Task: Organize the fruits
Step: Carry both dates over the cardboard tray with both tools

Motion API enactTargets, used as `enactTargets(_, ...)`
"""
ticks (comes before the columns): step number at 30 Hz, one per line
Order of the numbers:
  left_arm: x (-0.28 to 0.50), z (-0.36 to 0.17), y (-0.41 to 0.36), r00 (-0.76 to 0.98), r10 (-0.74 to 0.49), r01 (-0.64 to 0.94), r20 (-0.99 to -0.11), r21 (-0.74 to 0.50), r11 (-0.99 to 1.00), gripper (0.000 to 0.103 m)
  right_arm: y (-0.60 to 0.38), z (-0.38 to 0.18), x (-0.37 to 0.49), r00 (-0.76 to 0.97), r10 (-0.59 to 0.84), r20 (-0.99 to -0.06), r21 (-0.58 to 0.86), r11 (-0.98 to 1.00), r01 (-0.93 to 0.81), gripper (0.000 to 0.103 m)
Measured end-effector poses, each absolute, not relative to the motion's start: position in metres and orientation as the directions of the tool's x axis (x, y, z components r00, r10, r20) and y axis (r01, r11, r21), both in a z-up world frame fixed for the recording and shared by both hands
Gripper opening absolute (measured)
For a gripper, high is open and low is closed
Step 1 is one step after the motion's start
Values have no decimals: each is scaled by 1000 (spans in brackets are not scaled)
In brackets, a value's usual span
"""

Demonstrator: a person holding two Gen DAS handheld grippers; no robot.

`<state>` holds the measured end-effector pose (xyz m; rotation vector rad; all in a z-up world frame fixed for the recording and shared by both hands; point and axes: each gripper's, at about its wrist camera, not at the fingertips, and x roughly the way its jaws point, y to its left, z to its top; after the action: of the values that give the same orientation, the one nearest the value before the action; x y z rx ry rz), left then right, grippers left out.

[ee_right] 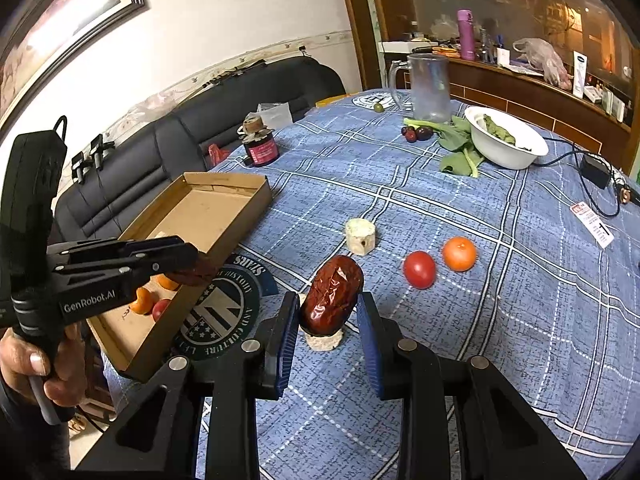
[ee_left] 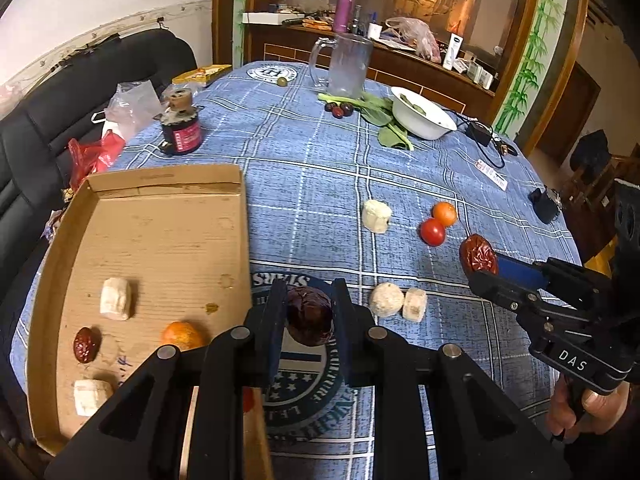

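My left gripper [ee_left: 309, 312] is shut on a dark red date [ee_left: 310, 316], held just right of the cardboard tray [ee_left: 168, 188]; it also shows in the right wrist view [ee_right: 200, 270]. My right gripper [ee_right: 330, 312] is shut on another red date [ee_right: 332, 294] above the blue tablecloth; it shows in the left wrist view [ee_left: 478, 258]. The tray holds a date [ee_left: 86, 345], an orange [ee_left: 183, 336] and white chunks [ee_left: 116, 299]. A tomato [ee_right: 419, 269], an orange [ee_right: 459, 254] and a white chunk [ee_right: 361, 236] lie on the cloth.
Two white chunks [ee_left: 396, 300] lie by my left gripper. A glass jug [ee_left: 348, 65], a white bowl [ee_left: 422, 112] with greens, dark plums [ee_left: 340, 109], a jar [ee_left: 180, 130], cables and a black sofa [ee_left: 60, 100] sit farther off.
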<state>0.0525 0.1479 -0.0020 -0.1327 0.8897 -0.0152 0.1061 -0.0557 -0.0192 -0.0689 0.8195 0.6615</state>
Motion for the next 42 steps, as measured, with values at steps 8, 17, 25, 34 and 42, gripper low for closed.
enactTargets(8, 48, 3, 163, 642, -49, -66, -765, -119, 991, 19, -40, -15, 105, 478, 536, -696, 187, 778, -600, 30)
enactTargets(17, 44, 8, 190, 651, -10, -117, -759, -113, 987, 19, -9, -11, 103, 447, 567, -692, 187, 739, -647, 30)
enactTargets(25, 38, 5, 216, 648, 17, -164, -761, -118, 979, 19, 24, -11, 101, 408, 597, -691, 196, 697, -689, 30)
enactTargets(34, 33, 3, 239, 644, 39, -200, -764, -119, 973, 19, 54, -13, 98, 373, 613, -697, 192, 660, -726, 29)
enactTargets(42, 32, -1, 262, 636, 63, -242, -769, -121, 963, 19, 79, -17, 101, 338, 622, -706, 198, 633, -749, 29)
